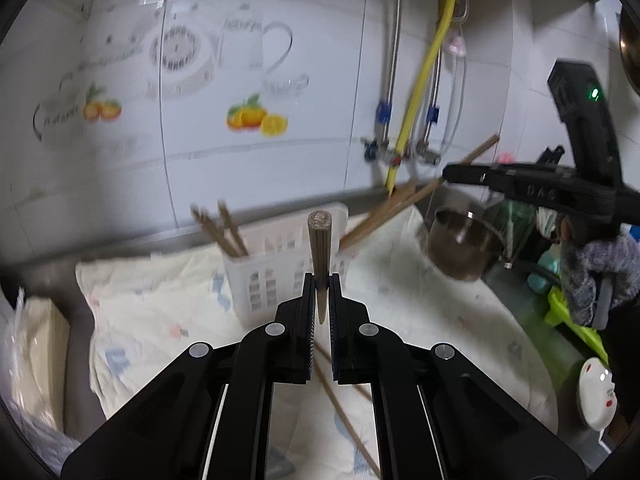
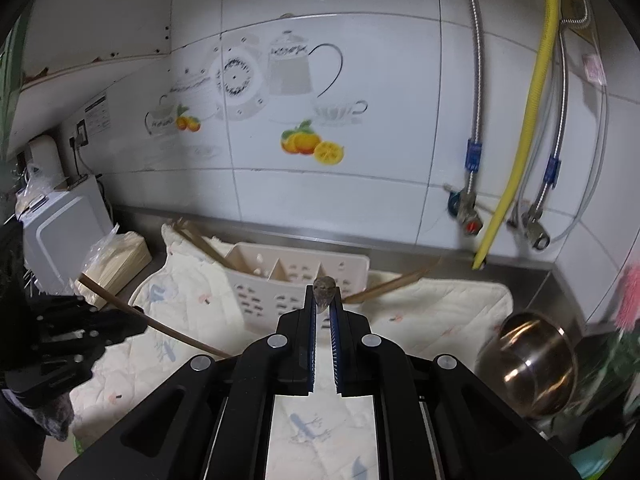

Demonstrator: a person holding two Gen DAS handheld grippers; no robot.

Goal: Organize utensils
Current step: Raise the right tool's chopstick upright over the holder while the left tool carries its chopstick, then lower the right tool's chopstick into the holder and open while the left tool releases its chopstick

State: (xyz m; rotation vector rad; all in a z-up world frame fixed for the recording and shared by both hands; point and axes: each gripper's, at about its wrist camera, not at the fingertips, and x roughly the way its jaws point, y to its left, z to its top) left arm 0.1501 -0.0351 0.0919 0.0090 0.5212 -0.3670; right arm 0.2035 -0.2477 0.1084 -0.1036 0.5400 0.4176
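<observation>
A white slotted utensil basket [image 1: 276, 264] stands on a patterned cloth [image 1: 160, 304] against the tiled wall; it also shows in the right wrist view [image 2: 296, 280]. Wooden chopsticks [image 1: 224, 232] lean out of its left end and others [image 1: 380, 216] out of its right end. My left gripper [image 1: 320, 292] is shut on a wooden chopstick [image 1: 319, 248], held upright in front of the basket. My right gripper [image 2: 325, 304] is shut on another chopstick [image 2: 324, 290], seen end-on; from the left wrist view it [image 1: 452, 174] hangs above the basket's right end. Loose chopsticks [image 1: 340, 408] lie on the cloth.
A steel pot [image 2: 536, 364] sits right of the cloth, also in the left wrist view [image 1: 464, 244]. A yellow hose [image 2: 532, 112] and valves [image 2: 468, 216] hang on the wall. A white appliance [image 2: 60, 236] and a bagged packet [image 2: 116, 260] stand at the left. A small white dish [image 1: 596, 396] lies at the right.
</observation>
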